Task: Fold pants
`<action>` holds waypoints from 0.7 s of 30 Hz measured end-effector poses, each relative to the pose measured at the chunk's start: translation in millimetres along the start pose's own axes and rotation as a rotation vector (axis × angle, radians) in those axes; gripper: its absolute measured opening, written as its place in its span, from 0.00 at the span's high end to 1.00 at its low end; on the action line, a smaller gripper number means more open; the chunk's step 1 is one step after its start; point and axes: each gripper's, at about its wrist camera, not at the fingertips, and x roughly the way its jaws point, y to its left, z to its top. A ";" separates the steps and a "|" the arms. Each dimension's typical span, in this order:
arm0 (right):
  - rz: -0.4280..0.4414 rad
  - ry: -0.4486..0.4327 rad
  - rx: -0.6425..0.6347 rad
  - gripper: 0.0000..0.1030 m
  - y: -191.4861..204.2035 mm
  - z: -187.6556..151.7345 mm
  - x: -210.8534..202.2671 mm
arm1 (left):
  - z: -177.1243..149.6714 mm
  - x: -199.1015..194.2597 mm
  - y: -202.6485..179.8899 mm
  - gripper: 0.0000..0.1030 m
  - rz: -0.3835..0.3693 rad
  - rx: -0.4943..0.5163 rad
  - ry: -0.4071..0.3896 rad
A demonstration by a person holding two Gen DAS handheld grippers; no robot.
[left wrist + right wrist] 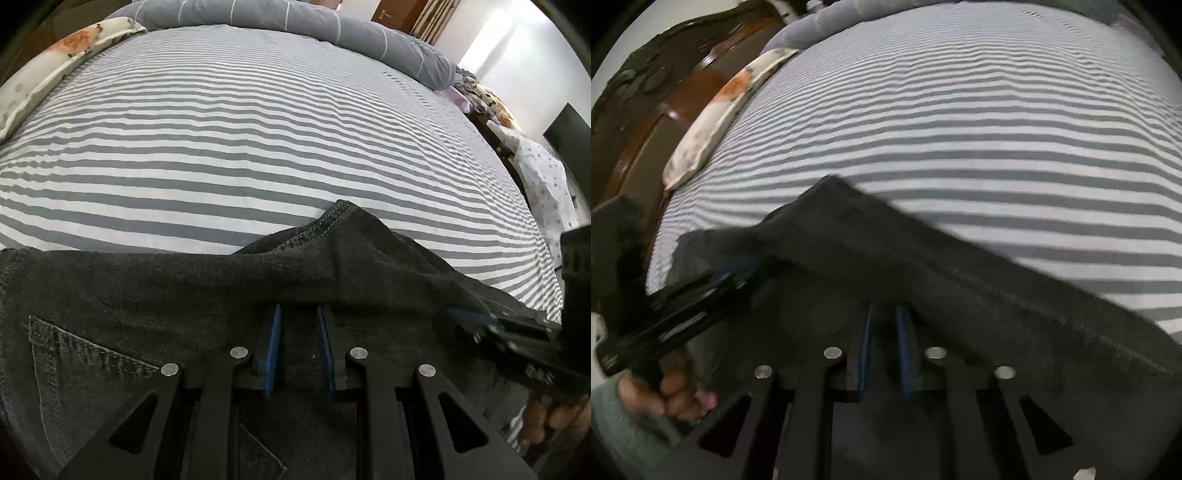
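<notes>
Dark grey jeans (184,288) lie across the near part of a striped bed, a back pocket (85,354) at lower left. My left gripper (298,314) has its blue-padded fingers closed on a fold of the jeans. In the right wrist view the jeans (923,266) are lifted in a peak, blurred by motion. My right gripper (885,314) is shut on the denim. Each gripper shows in the other's view: the right one at the right edge of the left wrist view (476,319), the left one at the left of the right wrist view (735,273), both gripping the jeans' edge.
The grey-and-white striped sheet (258,140) covers the bed. A floral pillow (55,70) lies at far left and a grey duvet (295,18) along the far edge. A wooden headboard (665,92) stands at left. Clutter (535,177) lies beside the bed's right side.
</notes>
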 end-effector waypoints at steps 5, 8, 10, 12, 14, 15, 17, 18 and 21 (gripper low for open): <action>-0.003 -0.021 0.023 0.93 -2.7 6.9 6.3 | -3.9 0.0 -4.8 0.79 0.026 0.037 -0.016; 0.065 -0.016 0.068 0.86 -9.3 7.7 -3.3 | -6.5 0.0 -12.0 0.79 0.062 0.076 -0.029; 0.098 -0.032 0.101 0.82 -18.3 4.7 -20.4 | -8.3 0.0 -15.7 0.77 0.084 0.100 -0.038; 0.106 -0.070 0.123 0.75 -33.2 -6.2 -50.5 | -11.1 0.6 -22.8 0.75 0.117 0.138 -0.048; 0.069 -0.107 0.153 0.71 -57.0 -23.0 -85.0 | -15.6 1.3 -31.3 0.68 0.148 0.180 -0.048; 0.054 -0.120 0.182 0.71 -69.8 -30.9 -99.7 | -18.9 1.6 -37.0 0.63 0.161 0.209 -0.045; 0.013 -0.137 0.264 0.71 -104.3 -55.1 -129.9 | -27.8 1.6 -49.4 0.61 0.179 0.270 -0.034; -0.004 -0.144 0.303 0.71 -120.4 -67.2 -143.0 | -33.0 1.3 -55.5 0.61 0.175 0.299 -0.027; -0.092 -0.160 0.443 0.71 -176.3 -113.5 -183.4 | -45.6 0.7 -72.6 0.61 0.166 0.347 -0.006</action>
